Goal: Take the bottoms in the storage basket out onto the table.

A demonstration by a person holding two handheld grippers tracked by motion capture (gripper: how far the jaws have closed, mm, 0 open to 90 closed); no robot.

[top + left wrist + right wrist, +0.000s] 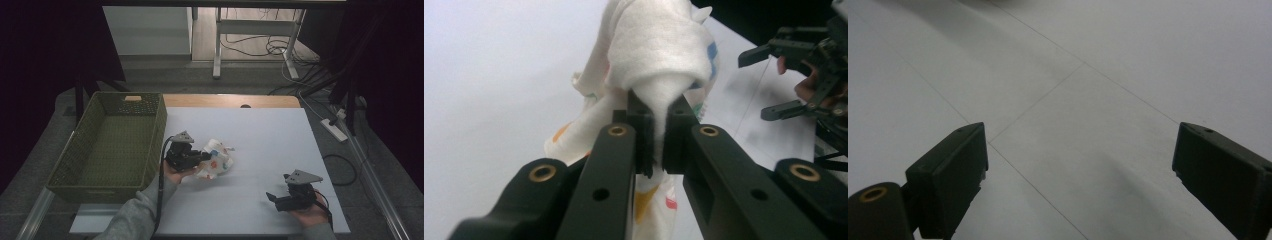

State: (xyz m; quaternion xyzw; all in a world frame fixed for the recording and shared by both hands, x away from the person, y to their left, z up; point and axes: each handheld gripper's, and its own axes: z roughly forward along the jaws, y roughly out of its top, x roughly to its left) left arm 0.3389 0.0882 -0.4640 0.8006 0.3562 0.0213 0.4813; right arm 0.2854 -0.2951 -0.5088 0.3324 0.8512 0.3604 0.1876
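Near the middle of the white table (260, 135), just right of the basket, a white cloth (216, 159) with coloured spots sits bunched up. The left gripper (202, 159) pinches a fold of this cloth (664, 55) between its pressed-together jaws, the fabric bulging above them. The green woven basket (155, 135) stands at the table's left edge, close to the left hand (176, 174). Well apart, toward the near right corner, the right gripper (274, 197) rests low over bare table with its jaws spread wide, nothing between them.

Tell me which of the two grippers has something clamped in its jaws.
The left gripper, beside the green basket: its jaws pinch the white patterned cloth. The right gripper stands open over the bare white table.
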